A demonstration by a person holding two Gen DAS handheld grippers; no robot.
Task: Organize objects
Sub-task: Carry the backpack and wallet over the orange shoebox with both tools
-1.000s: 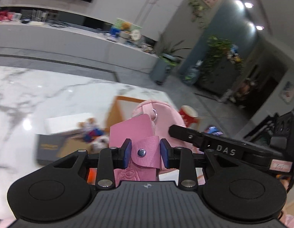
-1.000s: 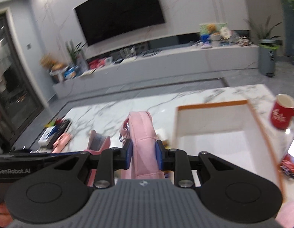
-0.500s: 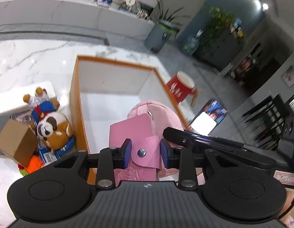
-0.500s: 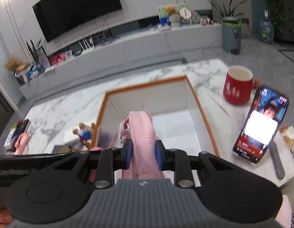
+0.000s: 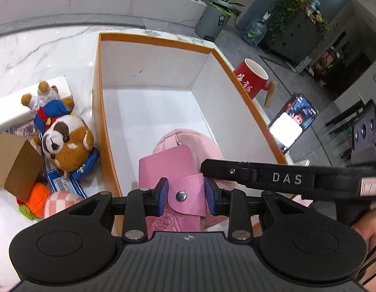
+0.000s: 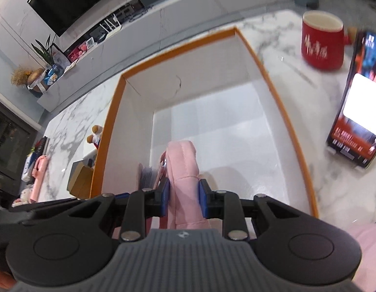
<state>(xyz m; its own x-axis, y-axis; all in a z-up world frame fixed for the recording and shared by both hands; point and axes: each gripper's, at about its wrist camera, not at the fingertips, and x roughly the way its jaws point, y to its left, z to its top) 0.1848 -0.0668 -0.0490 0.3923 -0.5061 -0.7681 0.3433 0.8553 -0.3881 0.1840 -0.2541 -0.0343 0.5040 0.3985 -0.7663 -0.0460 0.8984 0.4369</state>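
My left gripper (image 5: 186, 192) is shut on a pink snap-button wallet (image 5: 168, 168). My right gripper (image 6: 183, 197) is shut on a pink fabric pouch (image 6: 183, 170). Both hang side by side, tilted down, over the near end of a white box with an orange rim (image 5: 96, 97). In the left wrist view the pouch (image 5: 188, 138) shows just behind the wallet, and one finger (image 5: 236, 171) of the right gripper crosses at the right. From the right wrist view, the wallet (image 6: 146, 176) sits to the pouch's left, inside the box rim (image 6: 178, 51). Apart from them, nothing shows on the box floor.
Left of the box lie a plush dog (image 5: 66, 143), a brown carton (image 5: 15, 163), an orange knitted toy (image 5: 38, 202) and a white block (image 5: 12, 107). To its right stand a red mug (image 5: 251, 82) and a lit phone (image 5: 292, 121) on the marble table.
Both grippers have come forward and down over the box and tipped downward, each keeping its grip. The wallet and pouch now hang inside the box's near end.
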